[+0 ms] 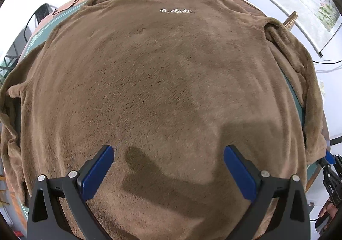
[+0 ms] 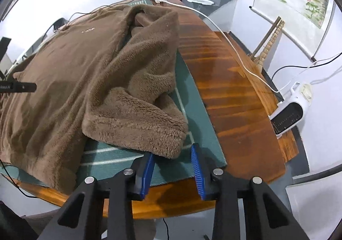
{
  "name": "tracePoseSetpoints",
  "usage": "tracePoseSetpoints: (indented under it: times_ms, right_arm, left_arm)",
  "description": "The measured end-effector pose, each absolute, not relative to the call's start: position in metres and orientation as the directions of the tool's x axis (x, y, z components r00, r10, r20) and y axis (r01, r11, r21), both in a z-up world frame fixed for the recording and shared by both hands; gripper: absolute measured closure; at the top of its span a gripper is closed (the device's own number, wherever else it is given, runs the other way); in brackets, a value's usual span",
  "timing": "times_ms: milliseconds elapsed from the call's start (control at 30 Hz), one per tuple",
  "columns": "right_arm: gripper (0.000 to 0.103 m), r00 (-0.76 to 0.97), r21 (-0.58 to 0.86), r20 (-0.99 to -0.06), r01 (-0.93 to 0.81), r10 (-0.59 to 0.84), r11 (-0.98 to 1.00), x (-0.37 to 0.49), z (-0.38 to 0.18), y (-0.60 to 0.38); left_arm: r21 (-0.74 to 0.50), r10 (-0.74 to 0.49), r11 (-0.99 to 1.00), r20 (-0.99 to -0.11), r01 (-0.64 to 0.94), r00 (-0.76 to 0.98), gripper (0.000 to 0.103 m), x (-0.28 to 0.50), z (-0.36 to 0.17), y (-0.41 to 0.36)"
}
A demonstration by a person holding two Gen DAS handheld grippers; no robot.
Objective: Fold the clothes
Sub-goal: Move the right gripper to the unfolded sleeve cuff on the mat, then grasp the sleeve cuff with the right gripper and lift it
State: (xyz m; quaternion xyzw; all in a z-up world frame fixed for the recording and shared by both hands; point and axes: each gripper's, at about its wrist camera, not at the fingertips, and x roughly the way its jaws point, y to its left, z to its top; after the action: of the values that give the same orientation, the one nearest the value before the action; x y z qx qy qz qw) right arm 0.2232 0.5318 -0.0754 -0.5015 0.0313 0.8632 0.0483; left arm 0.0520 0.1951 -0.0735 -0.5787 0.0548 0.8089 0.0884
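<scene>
Reaching for the sleeve cuff (image 2: 164, 144) at the table's (image 2: 235, 94) near edge, the right gripper (image 2: 173, 167) is bracketing it, jaws apart, to fold it; the left gripper (image 1: 168, 167) is hovering wide apart over the sweater (image 1: 160, 69).

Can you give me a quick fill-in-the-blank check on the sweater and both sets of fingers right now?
1. The brown fleece sweater lies spread on a ____ mat.
2. The sleeve cuff sits at the right gripper, whose fingers are not yet ____ on it.
3. The left gripper hovers above the sweater with its fingers ____.
4. The mat rests on a ____ table.

Missing words: green; closed; open; wooden
</scene>
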Motion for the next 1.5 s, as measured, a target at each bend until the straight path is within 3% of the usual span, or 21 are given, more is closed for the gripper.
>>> tracePoseSetpoints:
  times_ms: [467, 600, 767, 1000, 1500]
  right_arm:
    - [0.07, -0.525, 0.168, -0.847, -0.126, -0.078, -0.978, 0.222, -0.071, 0.538]
    - [0.071, -0.525, 0.142, -0.85, -0.133, -0.052, -0.981, 0.221, -0.073, 0.534]
    - [0.087, -0.555, 0.087, -0.831, -0.197, 0.039, -0.976, 0.219, -0.064, 0.541]
    - [0.094, -0.676, 0.057, -0.704, -0.358, 0.217, -0.932, 0.221, 0.0, 0.581]
    - [0.095, -0.832, 0.114, -0.383, -0.473, 0.401, -0.873, 0.17, 0.144, 0.614]
  left_arm:
    - [-0.018, 0.083, -0.975, -0.956, -0.223, -0.283, 0.0, 0.047, -0.086, 0.201]
    - [-0.037, 0.097, -0.975, -0.958, -0.219, -0.269, 0.0, 0.044, -0.089, 0.202]
    - [-0.034, 0.095, -0.973, -0.96, -0.228, -0.264, 0.0, 0.04, -0.092, 0.205]
    - [-0.04, 0.094, -0.976, -0.963, -0.214, -0.251, 0.0, 0.034, -0.097, 0.198]
    - [-0.088, 0.148, -0.966, -0.96, -0.243, -0.239, 0.0, 0.024, -0.104, 0.191]
